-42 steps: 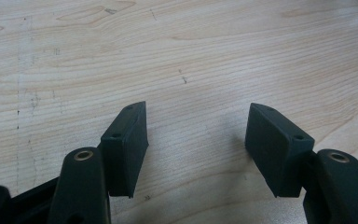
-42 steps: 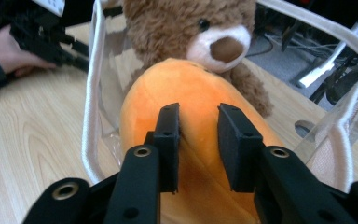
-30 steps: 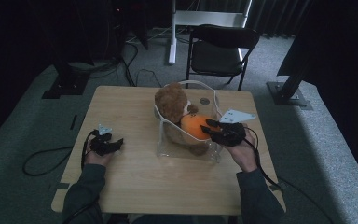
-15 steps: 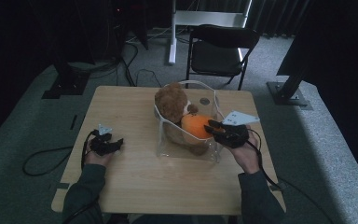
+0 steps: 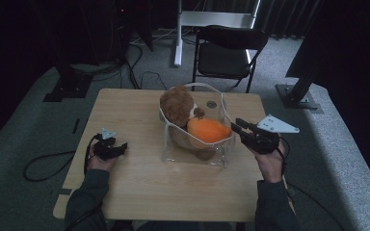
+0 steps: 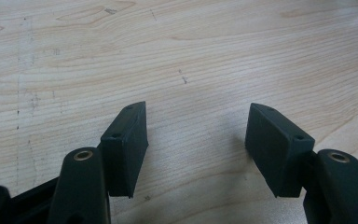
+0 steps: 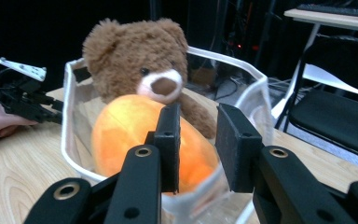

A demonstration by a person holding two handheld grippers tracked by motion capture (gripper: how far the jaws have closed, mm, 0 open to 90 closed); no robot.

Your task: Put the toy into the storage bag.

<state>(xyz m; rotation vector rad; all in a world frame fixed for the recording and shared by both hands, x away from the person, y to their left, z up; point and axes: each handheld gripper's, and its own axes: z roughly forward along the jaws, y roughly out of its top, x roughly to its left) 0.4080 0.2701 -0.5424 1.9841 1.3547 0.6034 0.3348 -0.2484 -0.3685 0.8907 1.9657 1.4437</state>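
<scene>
- On the wooden table (image 5: 125,192), near its middle, I see a clear bag (image 5: 195,154) with a white rim, standing upright.
- Inside it sits a brown teddy bear (image 5: 176,106) at the far-left side.
- Across the bear's front lies an orange plush (image 5: 207,130), long axis pointing toward my right gripper (image 5: 235,126).
- That gripper sits just beside the bag's right wall, jaws narrowly parted, holding nothing; it is by far the nearer.
- My left gripper (image 5: 120,147) rests well apart, jaws wide, empty.
</scene>
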